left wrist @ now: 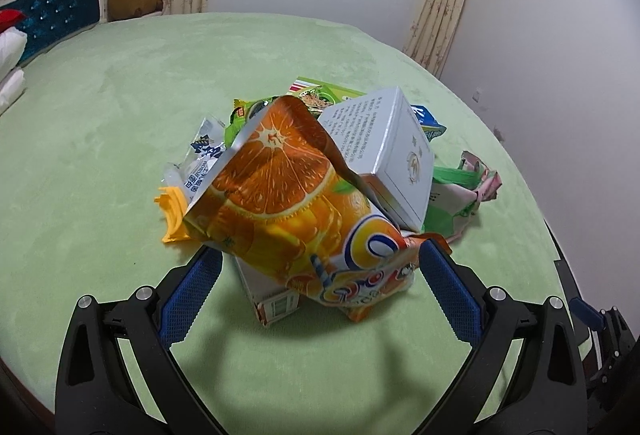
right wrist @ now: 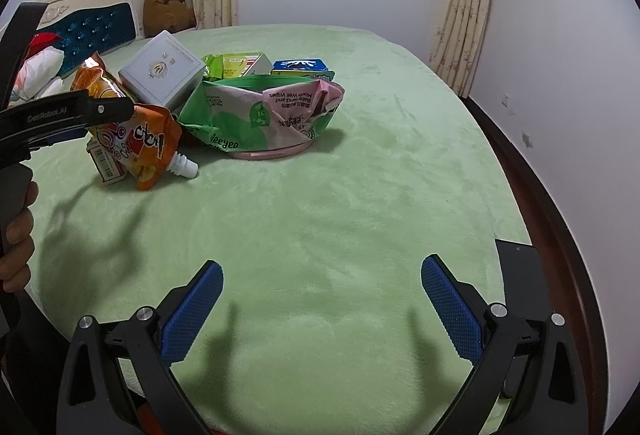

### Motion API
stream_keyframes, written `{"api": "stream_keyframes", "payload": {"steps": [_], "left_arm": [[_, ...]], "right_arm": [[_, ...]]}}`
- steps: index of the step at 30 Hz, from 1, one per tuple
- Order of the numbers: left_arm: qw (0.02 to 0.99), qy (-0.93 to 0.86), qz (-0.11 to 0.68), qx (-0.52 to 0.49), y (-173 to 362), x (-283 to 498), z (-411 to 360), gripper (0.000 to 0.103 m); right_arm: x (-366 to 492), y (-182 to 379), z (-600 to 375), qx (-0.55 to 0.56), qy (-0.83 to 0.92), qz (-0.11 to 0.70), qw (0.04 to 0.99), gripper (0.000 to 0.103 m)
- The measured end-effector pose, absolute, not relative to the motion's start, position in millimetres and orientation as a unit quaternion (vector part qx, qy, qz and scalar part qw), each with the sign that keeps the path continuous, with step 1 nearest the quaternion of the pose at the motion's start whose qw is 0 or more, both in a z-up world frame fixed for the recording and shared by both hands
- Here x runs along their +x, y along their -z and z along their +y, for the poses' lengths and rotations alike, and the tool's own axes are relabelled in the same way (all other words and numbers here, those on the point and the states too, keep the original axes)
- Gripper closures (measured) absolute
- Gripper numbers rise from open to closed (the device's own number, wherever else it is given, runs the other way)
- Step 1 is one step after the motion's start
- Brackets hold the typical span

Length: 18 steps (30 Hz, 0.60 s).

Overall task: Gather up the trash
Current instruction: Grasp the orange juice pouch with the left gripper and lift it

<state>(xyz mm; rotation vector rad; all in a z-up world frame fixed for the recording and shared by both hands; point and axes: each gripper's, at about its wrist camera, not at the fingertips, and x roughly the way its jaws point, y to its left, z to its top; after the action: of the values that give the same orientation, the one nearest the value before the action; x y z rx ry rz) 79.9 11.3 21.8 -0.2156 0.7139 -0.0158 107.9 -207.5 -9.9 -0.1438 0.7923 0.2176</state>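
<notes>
Now left tongs (left wrist: 320, 267) straddle orange pouch (left wrist: 280, 195), spread

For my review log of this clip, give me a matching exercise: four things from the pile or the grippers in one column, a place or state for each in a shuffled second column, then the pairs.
Things:
1. orange juice pouch
2. grey-white box
3. wet wipes pack
4. right gripper

Places or states:
A. open over bare green bedspread, holding nothing
B. crumpled, green and pink, at the pile's right in the right wrist view
C. between the open fingers of the left gripper
D. tilted on the pile behind the pouch

Pairs: 1-C, 2-D, 3-B, 4-A
</notes>
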Motion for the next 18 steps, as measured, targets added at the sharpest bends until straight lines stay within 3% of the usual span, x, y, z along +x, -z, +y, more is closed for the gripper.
{"api": "stream_keyframes", "payload": {"steps": [18], "left_arm": [[0.94, 0.028, 0.325, -0.097, -18.6, 99.4, 12.7, 0.007]], "right_arm": [[112.3, 20.5, -208.5, -0.069, -0.106, 0.399, 0.908, 0.005]]}}
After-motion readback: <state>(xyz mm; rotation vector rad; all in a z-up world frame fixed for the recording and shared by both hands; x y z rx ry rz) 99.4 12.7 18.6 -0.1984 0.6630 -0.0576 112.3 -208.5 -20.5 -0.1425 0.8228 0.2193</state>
